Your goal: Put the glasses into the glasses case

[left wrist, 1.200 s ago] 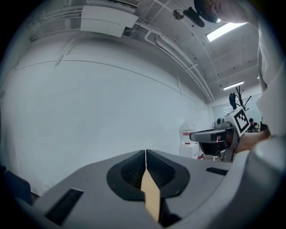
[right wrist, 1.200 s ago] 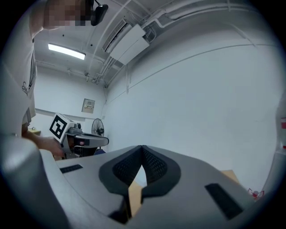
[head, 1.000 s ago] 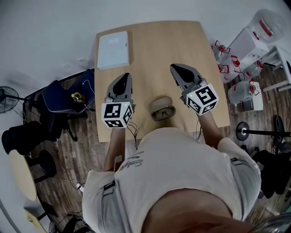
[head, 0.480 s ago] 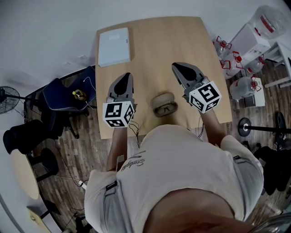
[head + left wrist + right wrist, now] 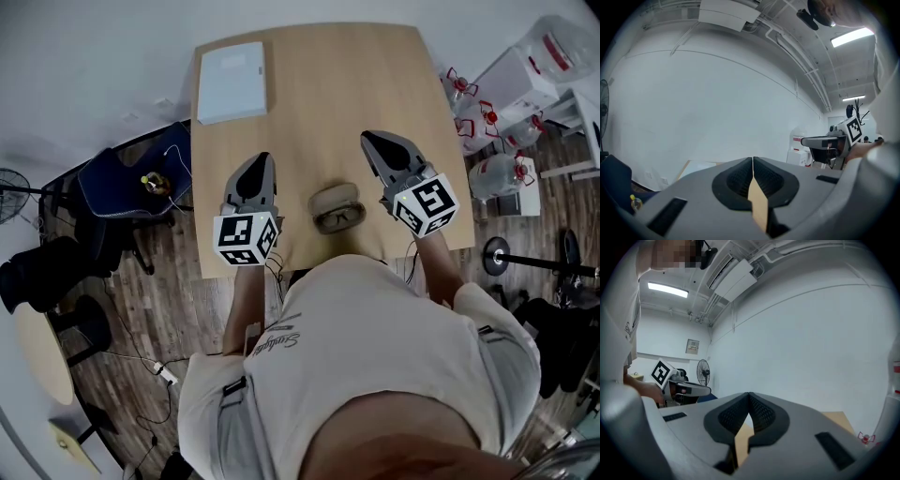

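An open tan glasses case [image 5: 336, 201] lies near the front edge of the wooden table [image 5: 309, 103], with dark-framed glasses [image 5: 339, 218] at its near side. My left gripper [image 5: 259, 161] hovers left of the case, its jaws shut with nothing between them. To the right of the case my right gripper [image 5: 371, 142] is shut and empty too. In the left gripper view the left gripper [image 5: 753, 160] points level toward a white wall. In the right gripper view the right gripper [image 5: 748, 395] does the same. Neither gripper view shows the case.
A white flat box [image 5: 231, 82] lies at the table's far left corner. A dark chair [image 5: 127, 192] stands left of the table. Water jugs [image 5: 495, 178] sit on the floor to the right. A fan [image 5: 701, 372] stands by the far wall.
Both grippers have come down a little over the table on either side of the case. The case and glasses keep their place on the table.
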### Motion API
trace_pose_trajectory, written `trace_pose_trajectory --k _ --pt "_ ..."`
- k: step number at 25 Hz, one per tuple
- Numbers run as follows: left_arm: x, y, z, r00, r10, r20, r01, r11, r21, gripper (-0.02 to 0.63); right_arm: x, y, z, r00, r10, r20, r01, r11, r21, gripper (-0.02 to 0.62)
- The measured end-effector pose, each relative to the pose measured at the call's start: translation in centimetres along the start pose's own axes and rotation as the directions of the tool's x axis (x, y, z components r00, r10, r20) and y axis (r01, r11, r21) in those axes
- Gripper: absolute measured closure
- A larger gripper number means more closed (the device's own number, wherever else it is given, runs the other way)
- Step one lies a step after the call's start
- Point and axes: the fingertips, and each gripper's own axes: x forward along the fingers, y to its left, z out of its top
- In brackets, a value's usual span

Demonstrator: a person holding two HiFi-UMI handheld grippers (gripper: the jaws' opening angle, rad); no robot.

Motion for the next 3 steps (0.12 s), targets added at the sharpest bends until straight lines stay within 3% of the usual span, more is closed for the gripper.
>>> trace_pose_trajectory --k 3 --pt "0.35 0.65 0.01 1.0 -0.007 0.001 0.007 1.0 0.002 0.589 0.67 0.17 0.38 0.999 0.011 0.039 -0.012 1.0 0.026 0.6"
